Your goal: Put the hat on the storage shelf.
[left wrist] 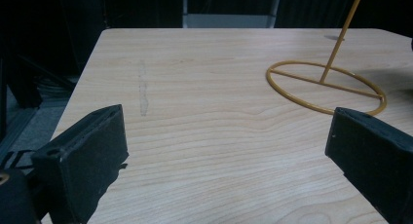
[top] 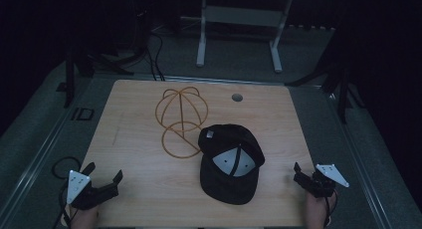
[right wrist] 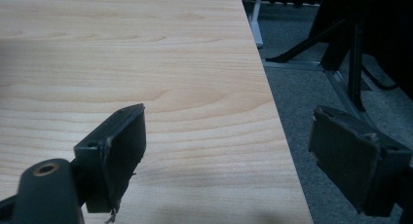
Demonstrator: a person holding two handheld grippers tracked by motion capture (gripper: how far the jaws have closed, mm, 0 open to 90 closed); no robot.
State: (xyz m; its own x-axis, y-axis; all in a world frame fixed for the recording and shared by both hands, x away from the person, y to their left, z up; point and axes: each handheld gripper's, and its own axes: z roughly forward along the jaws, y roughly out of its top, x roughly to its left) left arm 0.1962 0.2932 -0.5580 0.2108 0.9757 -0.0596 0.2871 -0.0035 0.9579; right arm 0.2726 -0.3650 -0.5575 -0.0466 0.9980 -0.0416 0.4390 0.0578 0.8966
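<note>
A black baseball cap (top: 232, 162) lies upside down on the wooden table (top: 134, 139), its grey lining facing up. Just behind it and to the left stands a gold wire hat stand (top: 180, 120), whose ring base (left wrist: 325, 87) also appears in the left gripper view. My left gripper (top: 104, 181) rests at the table's front left corner, open, nothing between its jaws. My right gripper (top: 304, 176) sits at the front right edge, open and empty, with one jaw over the table and the other past its edge over the floor.
A round hole (top: 237, 97) sits in the table's far right part. Grey carpet (right wrist: 311, 87) surrounds the table. A white desk frame (top: 239, 30) stands behind it, dark stand legs (top: 343, 84) to the right, and cables (top: 154, 55) run at the back left.
</note>
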